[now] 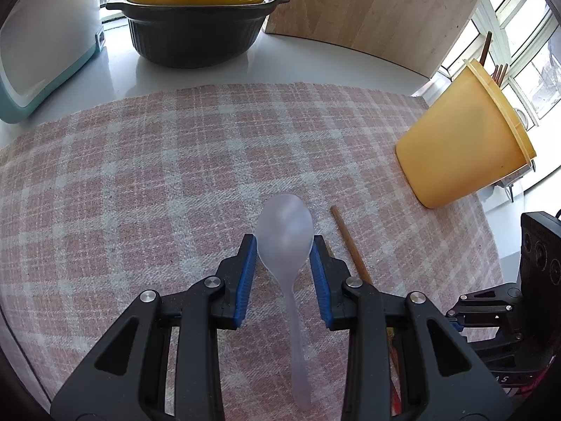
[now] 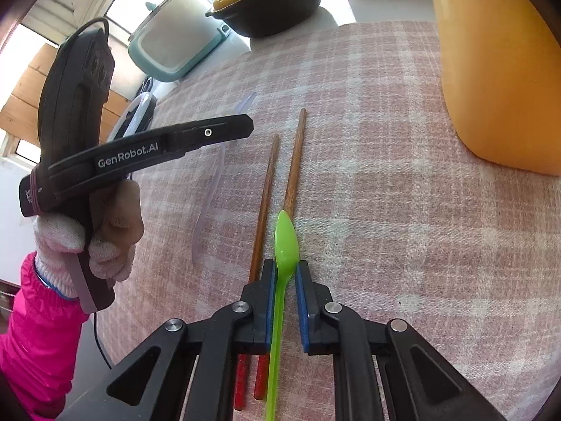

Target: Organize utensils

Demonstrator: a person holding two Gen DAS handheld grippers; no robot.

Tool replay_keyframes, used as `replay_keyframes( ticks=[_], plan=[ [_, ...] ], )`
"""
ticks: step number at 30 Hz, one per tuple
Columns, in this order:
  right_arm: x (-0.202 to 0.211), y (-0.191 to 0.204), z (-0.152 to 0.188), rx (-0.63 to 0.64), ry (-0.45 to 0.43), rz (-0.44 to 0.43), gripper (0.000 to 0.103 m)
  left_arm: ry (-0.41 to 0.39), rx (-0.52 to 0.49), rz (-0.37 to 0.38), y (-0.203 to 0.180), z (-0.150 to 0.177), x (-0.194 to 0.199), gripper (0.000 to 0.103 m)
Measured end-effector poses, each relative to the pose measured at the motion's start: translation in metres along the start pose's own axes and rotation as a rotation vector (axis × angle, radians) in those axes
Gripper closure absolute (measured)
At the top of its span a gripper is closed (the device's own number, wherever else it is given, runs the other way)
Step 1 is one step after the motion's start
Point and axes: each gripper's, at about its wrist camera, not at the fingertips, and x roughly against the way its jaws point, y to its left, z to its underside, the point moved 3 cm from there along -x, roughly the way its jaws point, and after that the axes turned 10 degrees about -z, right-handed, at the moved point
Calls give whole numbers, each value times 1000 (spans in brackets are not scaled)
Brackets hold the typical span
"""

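A clear plastic spoon (image 1: 285, 224) lies on the pink checked cloth (image 1: 140, 175), its bowl between the blue pads of my left gripper (image 1: 284, 249); the pads touch the bowl's sides or nearly so. A green plastic spoon (image 2: 285, 242) lies between the pads of my right gripper (image 2: 284, 273), which stands open with gaps on both sides. Two wooden chopsticks (image 2: 266, 203) with red ends lie just left of the green spoon. One chopstick (image 1: 349, 242) shows in the left wrist view. A yellow utensil cup (image 1: 466, 140) holds several chopsticks.
A black pot with a yellow lid (image 1: 196, 10), a teal rice cooker (image 1: 38, 42) and a wooden board (image 1: 368, 7) stand at the back of the counter. The yellow cup (image 2: 491, 63) fills the right wrist view's upper right. The left hand-held gripper (image 2: 140, 154) is at left.
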Motion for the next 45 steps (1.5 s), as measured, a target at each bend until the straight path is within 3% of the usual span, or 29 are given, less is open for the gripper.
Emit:
replay_keyframes(
  ticks=[7, 8, 11, 16, 19, 22, 29, 36, 37, 38, 40, 45],
  plan=[
    [17, -7, 8, -54, -73, -53, 97, -33, 28, 28, 5, 11, 14, 74],
    [21, -8, 9, -56, -82, -58, 98, -37, 35, 33, 6, 13, 17, 103],
    [30, -10, 11, -59, -115, -62, 98, -56, 63, 41, 12, 19, 28, 102],
    [40, -9, 14, -38, -136, -25, 98, -42, 74, -20, 19, 20, 24, 102],
    [45, -10, 18, -32, -139, -29, 98, -47, 100, 9, 22, 17, 24, 101],
    [46, -8, 22, -21, -136, -26, 98, -47, 81, -5, 20, 12, 26, 72],
    [50, -8, 30, -20, -140, -22, 98, 8, -6, -108, 9, 2, 0, 72],
    [56, -13, 27, -28, -156, -7, 98, 3, -57, -106, -7, -2, -10, 72],
    [58, -14, 27, -30, -160, -5, 98, -2, -69, -111, -10, -2, -11, 77],
    [59, -14, 27, -30, -163, -4, 98, -4, -77, -117, -13, -1, -12, 90],
    [62, -16, 28, -28, -168, -1, 98, -7, -81, -109, -18, -1, -12, 97],
    [70, -18, 27, -26, -183, 4, 99, -39, -103, -145, -31, 2, -7, 100]
  ],
)
